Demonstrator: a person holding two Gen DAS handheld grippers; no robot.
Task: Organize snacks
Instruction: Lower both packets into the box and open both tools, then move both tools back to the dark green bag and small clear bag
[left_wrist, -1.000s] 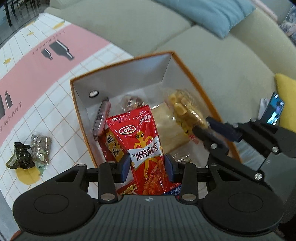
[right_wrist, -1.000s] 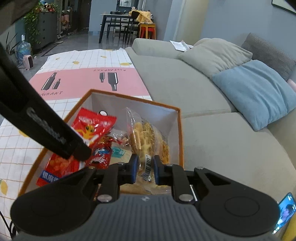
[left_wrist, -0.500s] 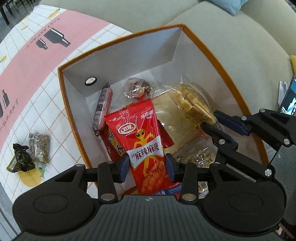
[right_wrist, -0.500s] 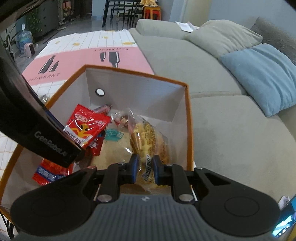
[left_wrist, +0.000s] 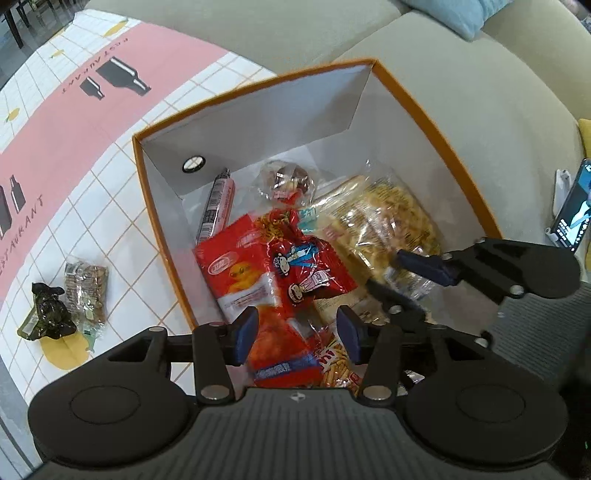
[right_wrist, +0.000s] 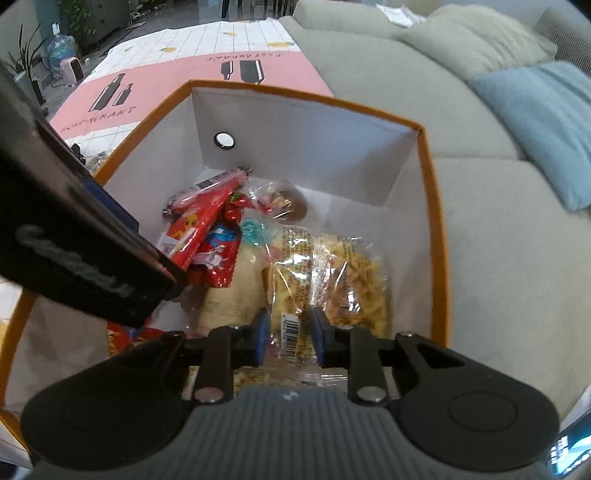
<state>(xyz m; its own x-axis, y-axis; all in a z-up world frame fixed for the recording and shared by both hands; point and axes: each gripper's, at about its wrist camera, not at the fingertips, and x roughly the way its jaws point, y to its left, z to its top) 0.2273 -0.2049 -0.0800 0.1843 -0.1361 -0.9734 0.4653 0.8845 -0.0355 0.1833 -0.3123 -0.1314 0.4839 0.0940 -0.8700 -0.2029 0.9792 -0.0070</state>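
Orange-rimmed box (left_wrist: 436, 122), white inside, open-topped, standing on a checked and pink tablecloth (left_wrist: 92, 122) beside a grey-green sofa (left_wrist: 480, 74).

Contents:
- red peanut packet (left_wrist: 236, 269), lying slanted over other packs near the left wall;
- red cartoon-print packet (left_wrist: 306, 269), lying partly over it;
- sausage stick (left_wrist: 216, 206), along the left wall, one end towards the back;
- small clear-wrapped sweet (left_wrist: 286, 181), near the back wall;
- large clear bag of yellow crisps (right_wrist: 332, 280), on the right half;
- biscuit-stick pack (left_wrist: 334, 363), at the near edge, mostly hidden.

Outside the box, on the cloth: a small brown-filled packet (left_wrist: 86, 286) and a dark green packet (left_wrist: 46, 312), side by side.

Left gripper (left_wrist: 297, 332): jaws opening, pads clear of the peanut packet lying between them.
Right gripper (right_wrist: 290, 334): jaws opening, pads apart either side of the crisp bag's barcoded end; no pressing visible.

Phone (left_wrist: 572, 210), lit, on the sofa.
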